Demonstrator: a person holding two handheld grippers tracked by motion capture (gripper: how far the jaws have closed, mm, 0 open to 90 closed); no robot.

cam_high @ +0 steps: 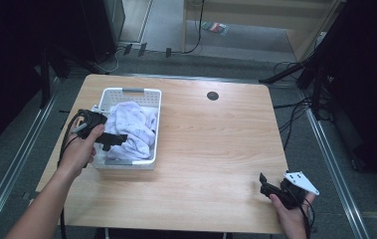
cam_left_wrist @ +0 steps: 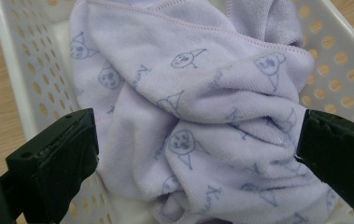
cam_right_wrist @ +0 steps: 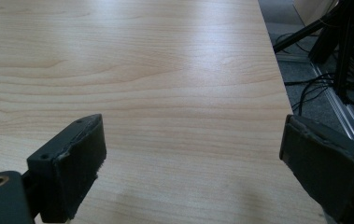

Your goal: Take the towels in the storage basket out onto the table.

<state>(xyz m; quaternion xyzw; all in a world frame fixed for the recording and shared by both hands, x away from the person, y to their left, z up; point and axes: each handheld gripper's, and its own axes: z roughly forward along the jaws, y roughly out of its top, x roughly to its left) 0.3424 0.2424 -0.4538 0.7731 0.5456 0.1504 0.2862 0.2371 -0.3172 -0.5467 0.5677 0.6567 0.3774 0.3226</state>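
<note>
We hold the left gripper (cam_left_wrist: 195, 140) spread wide over the crumpled lilac towel (cam_left_wrist: 198, 107) in the white basket (cam_high: 107, 95), left of frame, ready to pinch a fold. Our right gripper (cam_right_wrist: 191, 163) waits open, lower right, above bare table (cam_right_wrist: 165, 70).

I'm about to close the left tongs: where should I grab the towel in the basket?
Take the raised fold of the towel bunched midway between the open left tongs, coming from above; it stands proud of the white basket walls.
</note>
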